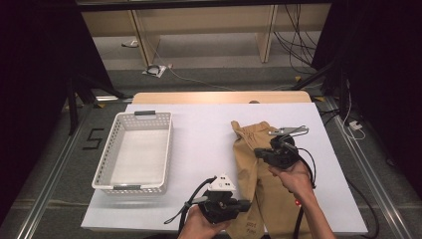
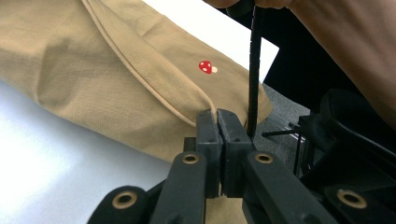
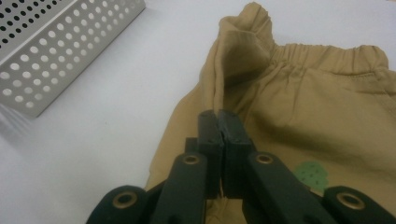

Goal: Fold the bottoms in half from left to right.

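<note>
From the high view I see the tan trousers (image 1: 263,174) lying lengthwise on the right half of the white tabletop (image 1: 204,144), waistband at the far end, with the white perforated basket (image 1: 134,152) well apart on the left. My left gripper (image 1: 247,205) sits at the near hem, my right gripper (image 1: 260,152) at the trousers' left edge farther up. The left gripper view adds a small red mushroom patch (image 2: 207,67) and shows the jaws pressed together on a fold of the cloth. The right gripper view shows a green patch (image 3: 312,173), the gathered elastic waistband (image 3: 327,56), and jaws clamped on a raised seam fold.
</note>
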`<state>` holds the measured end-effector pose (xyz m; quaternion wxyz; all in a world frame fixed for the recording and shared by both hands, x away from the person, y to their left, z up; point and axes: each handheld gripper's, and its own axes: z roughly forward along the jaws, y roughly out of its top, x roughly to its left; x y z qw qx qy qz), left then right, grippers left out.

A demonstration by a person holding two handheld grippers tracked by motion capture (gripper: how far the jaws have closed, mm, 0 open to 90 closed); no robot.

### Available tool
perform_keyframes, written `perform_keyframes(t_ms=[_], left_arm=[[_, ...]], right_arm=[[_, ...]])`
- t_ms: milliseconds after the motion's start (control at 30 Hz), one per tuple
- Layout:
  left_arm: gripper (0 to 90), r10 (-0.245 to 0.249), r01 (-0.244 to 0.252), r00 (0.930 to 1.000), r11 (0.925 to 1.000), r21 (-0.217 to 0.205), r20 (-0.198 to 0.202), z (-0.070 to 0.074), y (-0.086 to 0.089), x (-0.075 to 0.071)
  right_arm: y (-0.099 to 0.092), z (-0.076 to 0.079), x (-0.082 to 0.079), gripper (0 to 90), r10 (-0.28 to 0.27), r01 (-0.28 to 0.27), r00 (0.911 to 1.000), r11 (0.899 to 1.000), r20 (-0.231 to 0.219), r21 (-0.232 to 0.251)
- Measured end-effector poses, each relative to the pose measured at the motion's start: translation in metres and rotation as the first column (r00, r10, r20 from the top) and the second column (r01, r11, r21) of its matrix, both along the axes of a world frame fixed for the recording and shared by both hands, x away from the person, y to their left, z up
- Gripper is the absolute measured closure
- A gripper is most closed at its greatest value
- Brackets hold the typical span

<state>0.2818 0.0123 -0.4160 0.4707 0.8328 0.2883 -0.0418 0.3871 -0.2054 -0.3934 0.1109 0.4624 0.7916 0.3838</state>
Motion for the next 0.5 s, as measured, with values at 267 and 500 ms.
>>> perform_keyframes(t_ms=[267,500], left_arm=[[87.9,-0.003,0.003,1.0,1.0,-0.006,0.008,0.001,-0.006,0.0],[87.9,-0.008,0.008,0.9999,0.9999,-0.011,0.015,0.001,-0.013,0.001]], right_arm=[[-0.006,0.0,0.0,89.1,-0.014,0.014,0.9999,1.0,0.001,0.001],[-0.013,0.0,-0.001,89.1,-0.023,0.023,0.9997,1.0,0.004,0.001]])
